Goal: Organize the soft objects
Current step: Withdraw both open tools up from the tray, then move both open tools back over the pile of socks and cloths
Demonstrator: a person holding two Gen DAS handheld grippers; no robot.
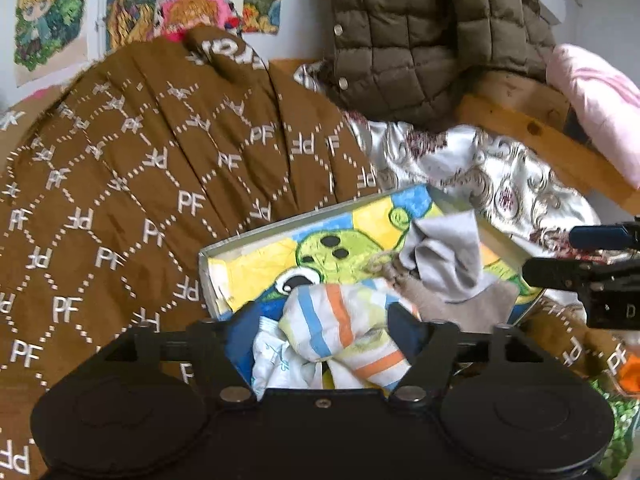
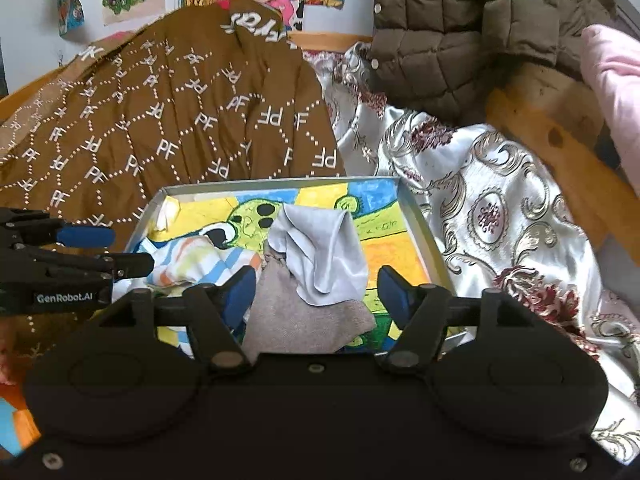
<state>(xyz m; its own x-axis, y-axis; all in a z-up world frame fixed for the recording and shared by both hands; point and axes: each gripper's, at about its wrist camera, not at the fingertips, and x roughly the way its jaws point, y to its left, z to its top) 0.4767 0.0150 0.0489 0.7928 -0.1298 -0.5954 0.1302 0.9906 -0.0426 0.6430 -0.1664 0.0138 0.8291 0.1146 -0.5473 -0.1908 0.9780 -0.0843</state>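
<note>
Two crumpled cloths, striped cloth [image 1: 340, 332] and grey cloth [image 2: 316, 256], in the tray [image 2: 420, 220] (both grippers' jaws apart, empty).

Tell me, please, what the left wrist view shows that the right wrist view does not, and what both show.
Only the left wrist view shows the striped cloth close up, between the open left gripper jaws, and a white printed cloth beside it.

Only the right wrist view shows the whole far rim of the tray and the brand lettering on the left gripper's side.

Both show the grey cloths, the brown quilt, the padded jacket and the open right gripper.
</note>
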